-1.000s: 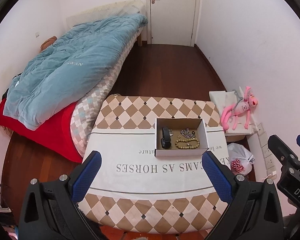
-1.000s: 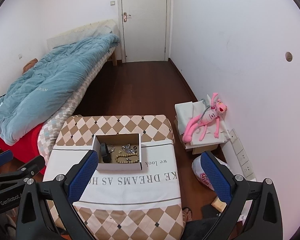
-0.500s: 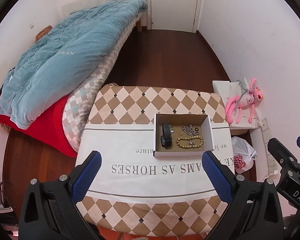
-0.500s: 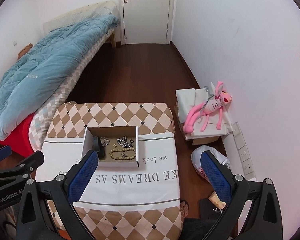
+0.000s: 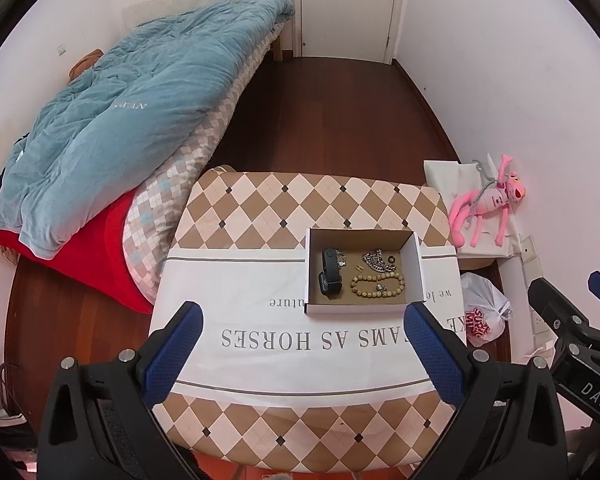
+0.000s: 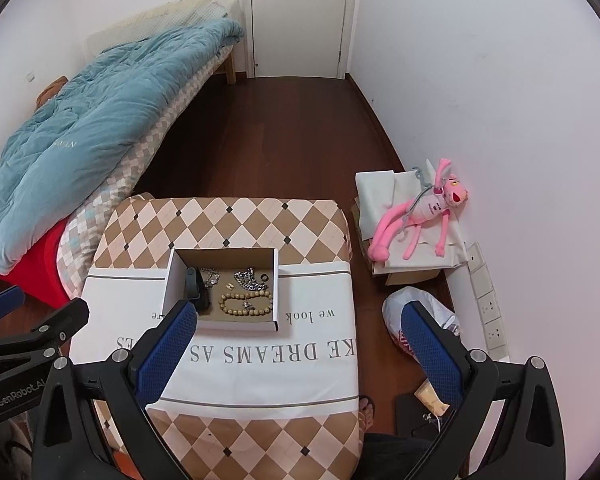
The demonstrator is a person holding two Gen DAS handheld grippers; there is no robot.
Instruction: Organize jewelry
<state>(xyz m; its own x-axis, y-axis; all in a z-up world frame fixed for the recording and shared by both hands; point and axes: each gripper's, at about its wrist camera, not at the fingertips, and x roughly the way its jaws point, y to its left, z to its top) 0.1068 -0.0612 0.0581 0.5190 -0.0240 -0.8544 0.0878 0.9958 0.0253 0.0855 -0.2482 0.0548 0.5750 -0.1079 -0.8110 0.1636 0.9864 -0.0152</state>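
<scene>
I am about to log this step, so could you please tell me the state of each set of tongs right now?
Left tongs: open, holding nothing, above the table.
Right tongs: open, holding nothing, above the table.

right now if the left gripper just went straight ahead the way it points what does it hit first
Probably the tablecloth just short of the cardboard box. The left gripper is open and high above the table, so depth is unclear; it might reach the box's near wall instead.

Open cardboard box [image 5: 362,308], bead bracelet [image 5: 377,283], watch [image 5: 330,271] inside
</scene>
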